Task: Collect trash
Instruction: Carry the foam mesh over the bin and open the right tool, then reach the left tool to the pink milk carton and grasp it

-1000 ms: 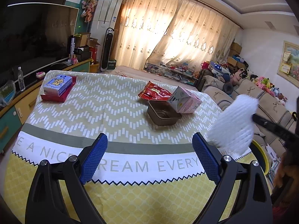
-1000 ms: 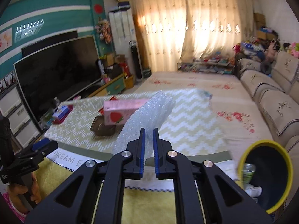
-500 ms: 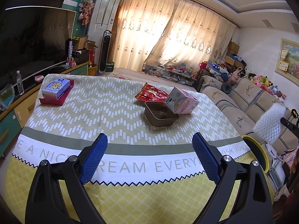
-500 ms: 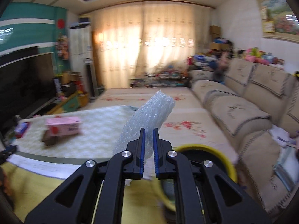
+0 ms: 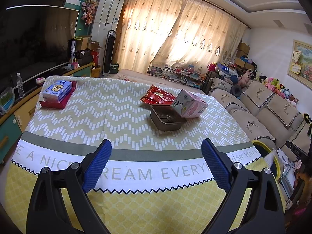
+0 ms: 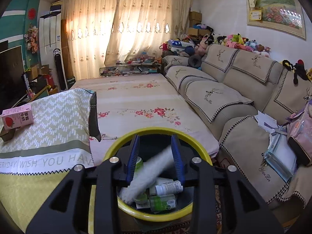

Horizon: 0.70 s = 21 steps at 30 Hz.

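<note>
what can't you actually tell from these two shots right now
- Bubble wrap, right wrist view: motion-blurred between the open right gripper fingers; whether a pad touches it is unclear.
- Bin contents, right wrist view: partly hidden by the wrap and fingers; bottle labels too small to read.
- Bin, left wrist view: only a rim sliver shows, at the table's corner.
- Pink carton, right wrist view: cut off by the frame edge.

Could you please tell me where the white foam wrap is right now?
In the right wrist view the white foam wrap is blurred between the open right claw, whose jaws have just been opening, over the yellow-rimmed bin beside the table.
</note>
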### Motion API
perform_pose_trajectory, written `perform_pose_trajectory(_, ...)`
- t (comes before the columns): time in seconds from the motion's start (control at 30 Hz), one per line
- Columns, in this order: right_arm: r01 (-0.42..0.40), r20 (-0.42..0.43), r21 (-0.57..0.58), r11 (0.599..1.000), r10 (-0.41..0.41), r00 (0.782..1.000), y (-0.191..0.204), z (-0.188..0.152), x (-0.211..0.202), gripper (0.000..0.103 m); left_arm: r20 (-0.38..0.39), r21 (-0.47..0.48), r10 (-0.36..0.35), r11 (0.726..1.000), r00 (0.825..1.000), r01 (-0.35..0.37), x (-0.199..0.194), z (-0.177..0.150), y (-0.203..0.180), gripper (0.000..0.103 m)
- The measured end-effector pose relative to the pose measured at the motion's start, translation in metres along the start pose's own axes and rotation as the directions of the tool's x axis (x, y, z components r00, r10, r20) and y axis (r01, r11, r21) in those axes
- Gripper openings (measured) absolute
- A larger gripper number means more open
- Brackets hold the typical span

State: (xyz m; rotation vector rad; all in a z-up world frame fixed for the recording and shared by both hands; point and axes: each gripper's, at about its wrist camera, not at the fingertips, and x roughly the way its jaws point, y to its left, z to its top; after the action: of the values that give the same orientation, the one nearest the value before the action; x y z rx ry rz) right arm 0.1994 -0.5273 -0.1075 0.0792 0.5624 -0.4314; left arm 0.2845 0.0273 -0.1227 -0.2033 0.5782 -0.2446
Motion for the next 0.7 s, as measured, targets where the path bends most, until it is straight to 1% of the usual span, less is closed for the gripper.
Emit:
perform_pose_trajectory(0.07, -0.020, 0.006, -0.001, 1.000, 0.020, 1.000, 0.007, 0.000, -0.003, 0.034, -0.003, 0.002, -0.002, 1.000, 1.000, 0.002, 0.000, 0.000, 0.000, 0.092)
perform_pose_trajectory(0.17, -0.073, 0.016, 0.005, 0.997, 0.073, 0.997, 0.018, 0.000, -0.010, 0.035, -0.004, 0.009, -0.001, 1.000, 1.000, 0.001, 0.001, 0.000, -0.002, 0.092)
perform_pose_trajectory(0.27, -0.136, 0.050, -0.010, 0.991, 0.137, 0.989, 0.038, -0.001, -0.019, 0.041, -0.009, 0.002, -0.008, 1.000, 1.000, 0.008, 0.002, 0.000, -0.002, 0.092)
perform_pose_trajectory(0.37, -0.189, 0.067, -0.019, 0.982, 0.190, 0.979, 0.057, -0.003, -0.021, 0.042, -0.031, -0.010, -0.015, 1.000, 0.999, 0.015, 0.006, 0.001, -0.003, 0.092)
perform_pose_trajectory(0.4, -0.217, 0.064, -0.023, 0.976, 0.218, 0.974, 0.064, -0.005, -0.021, 0.042, -0.053, -0.020, -0.029, 0.999, 0.998, 0.028, 0.007, 0.003, -0.004, 0.092)
perform_pose_trajectory(0.47, -0.243, 0.061, -0.038, 0.969, 0.245, 0.968, 0.076, -0.008, -0.021, 0.042, -0.079, -0.022, -0.054, 0.998, 0.995, 0.053, 0.010, 0.006, -0.007, 0.092)
perform_pose_trajectory(0.53, -0.271, 0.054, -0.046, 0.962, 0.273, 0.960, 0.083, -0.011, -0.020, 0.042, -0.113, 0.027, -0.069, 0.997, 0.991, 0.073, 0.015, 0.016, -0.016, 0.092)
perform_pose_trajectory(0.6, -0.280, 0.055, -0.053, 0.959, 0.283, 0.958, 0.087, -0.012, -0.023, 0.043, -0.131, 0.084, -0.079, 0.992, 0.988, 0.091, 0.021, 0.028, -0.024, 0.092)
perform_pose_trajectory(0.63, -0.283, 0.071, -0.047, 0.958, 0.286, 0.956, 0.087, -0.011, -0.025, 0.047, -0.138, 0.107, -0.098, 0.988, 0.986, 0.113, 0.025, 0.035, -0.028, 0.092)
perform_pose_trajectory(0.7, -0.285, 0.071, -0.044, 0.958, 0.287, 0.955, 0.088, -0.011, -0.027, 0.050, -0.147, 0.154, -0.130, 0.976, 0.981, 0.153, 0.036, 0.048, -0.035, 0.092)
